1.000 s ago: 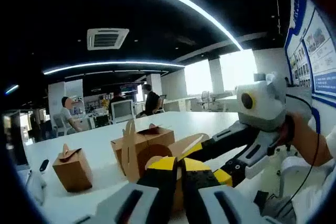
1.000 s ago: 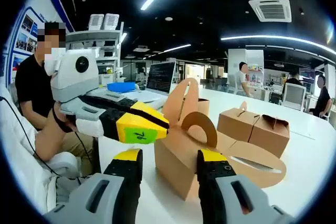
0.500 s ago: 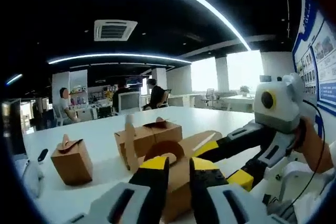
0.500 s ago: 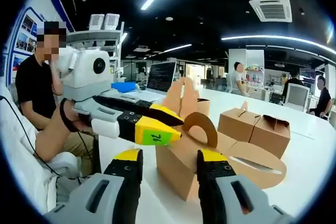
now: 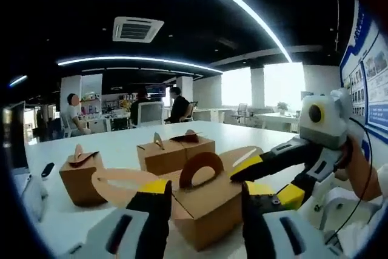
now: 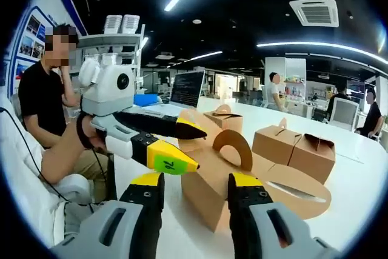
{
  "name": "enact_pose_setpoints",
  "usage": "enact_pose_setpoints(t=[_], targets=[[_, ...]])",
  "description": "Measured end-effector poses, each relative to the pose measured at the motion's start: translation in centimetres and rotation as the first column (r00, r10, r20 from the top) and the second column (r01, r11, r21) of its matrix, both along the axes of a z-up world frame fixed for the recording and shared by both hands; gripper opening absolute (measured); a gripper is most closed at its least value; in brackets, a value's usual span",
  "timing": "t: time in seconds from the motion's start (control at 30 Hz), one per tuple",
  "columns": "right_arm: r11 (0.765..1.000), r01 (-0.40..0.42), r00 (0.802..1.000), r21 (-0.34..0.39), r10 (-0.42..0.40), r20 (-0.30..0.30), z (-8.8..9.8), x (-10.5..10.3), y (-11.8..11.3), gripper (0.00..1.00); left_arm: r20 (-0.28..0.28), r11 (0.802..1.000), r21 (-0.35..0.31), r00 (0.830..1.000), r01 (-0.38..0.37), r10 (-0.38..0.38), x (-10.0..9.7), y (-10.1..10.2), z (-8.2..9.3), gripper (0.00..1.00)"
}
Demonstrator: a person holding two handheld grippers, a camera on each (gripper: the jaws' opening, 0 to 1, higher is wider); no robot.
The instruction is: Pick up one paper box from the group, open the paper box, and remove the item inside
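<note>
White table (image 5: 127, 147), opened paper box (image 5: 209, 201) between both spread hand-held grippers.

Brown paper box (image 5: 206, 201) (image 6: 209, 195), standing upright on the white table nearest the viewer, its top opened: two flaps are folded outward and lie flat to either side, while one arched handle flap with a half-round cut-out stands upright at the middle. The contents cannot be made out. Farther back, three closed paper boxes (image 5: 176, 153) (image 6: 293, 150) of the same brown card, two touching side by side, one apart (image 5: 79, 177).
</note>
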State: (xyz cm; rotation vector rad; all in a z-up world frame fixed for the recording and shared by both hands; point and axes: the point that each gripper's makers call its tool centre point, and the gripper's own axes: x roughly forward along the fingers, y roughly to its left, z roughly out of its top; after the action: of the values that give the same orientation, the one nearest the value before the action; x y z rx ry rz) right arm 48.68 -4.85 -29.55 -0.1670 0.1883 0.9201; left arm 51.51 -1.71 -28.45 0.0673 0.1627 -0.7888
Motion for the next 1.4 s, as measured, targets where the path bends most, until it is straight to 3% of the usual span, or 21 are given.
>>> enact_pose_setpoints(t=[0.1,0.23,0.9,1.07,1.2,1.4], targets=[[1.0,0.0,1.0,-0.002,0.0,0.0,0.1,0.1,0.0,0.43,-0.027,1.0,-0.025,1.0,0.0,-0.001,0.2,0.4,-0.2,0.59],[1.0,-0.005,1.0,-0.014,0.005,0.007,0.1,-0.2,0.0,0.44,-0.051,0.999,-0.046,0.999,0.014,-0.016,0.2,0.6,-0.7,0.59],[0.999,-0.023,0.999,-0.027,0.024,0.028,0.0,-0.9,0.2,0.45,-0.135,0.997,-0.072,0.991,-0.001,-0.008,0.7,0.6,-2.7,0.48],[0.999,-0.023,0.999,-0.024,0.023,0.031,-0.1,-0.8,0.1,0.45,-0.158,0.994,-0.106,0.987,0.005,-0.022,0.6,0.4,-2.8,0.47],[1.0,-0.016,0.999,-0.021,0.017,0.046,-0.1,-0.7,-0.1,0.43,-0.203,0.982,-0.186,0.977,0.03,-0.069,0.3,-0.2,-2.9,0.44],[0.999,-0.015,0.998,-0.036,0.017,0.052,-0.2,-0.7,0.0,0.43,-0.2,0.981,-0.193,0.977,0.031,-0.07,0.5,-0.1,-2.6,0.43]])
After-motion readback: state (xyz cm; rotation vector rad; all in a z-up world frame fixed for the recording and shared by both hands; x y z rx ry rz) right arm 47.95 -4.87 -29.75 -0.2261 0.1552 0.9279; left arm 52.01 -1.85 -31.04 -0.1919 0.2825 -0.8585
